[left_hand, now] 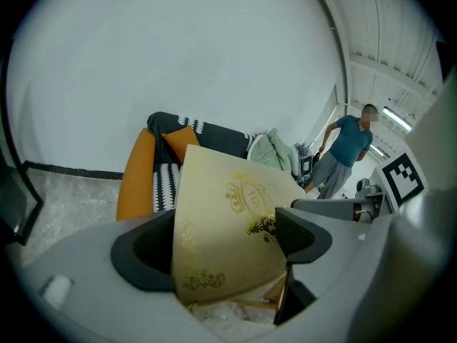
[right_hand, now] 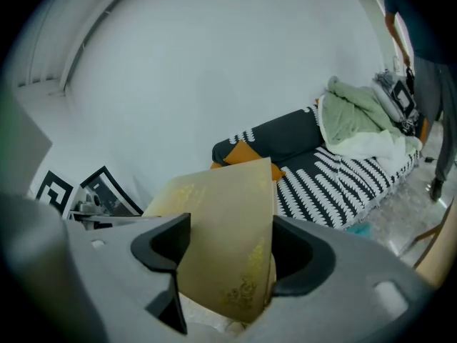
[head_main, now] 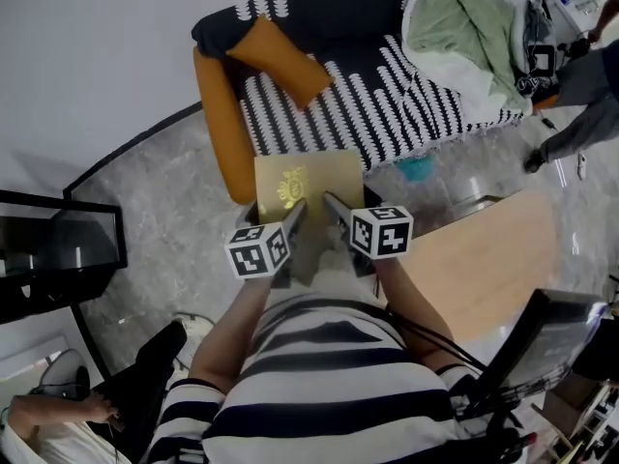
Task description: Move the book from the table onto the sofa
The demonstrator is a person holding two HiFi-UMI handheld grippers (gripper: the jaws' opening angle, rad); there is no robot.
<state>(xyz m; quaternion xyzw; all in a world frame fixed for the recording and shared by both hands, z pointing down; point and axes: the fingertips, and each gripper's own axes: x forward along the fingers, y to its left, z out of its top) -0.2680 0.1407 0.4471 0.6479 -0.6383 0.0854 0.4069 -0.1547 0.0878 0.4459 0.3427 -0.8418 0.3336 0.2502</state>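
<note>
A cream book [head_main: 305, 179] with gold ornament on its cover hangs in the air over the grey floor, just short of the sofa's orange armrest [head_main: 221, 124]. My left gripper [head_main: 293, 218] is shut on its near left edge and my right gripper [head_main: 338, 211] on its near right edge. In the left gripper view the book [left_hand: 228, 220] stands tilted between the dark pads of my left gripper [left_hand: 221, 241]. The right gripper view shows the book [right_hand: 228, 227] wedged between the pads of my right gripper [right_hand: 232, 252]. The black-and-white patterned sofa [head_main: 387, 100] lies straight ahead.
An orange cushion [head_main: 285, 61] lies on the sofa's left end and a green blanket [head_main: 474, 27] is piled on its right end. A wooden table [head_main: 484, 259] is at my right. A black screen [head_main: 58, 249] stands at the left. A person in blue [left_hand: 350, 148] stands beyond the sofa.
</note>
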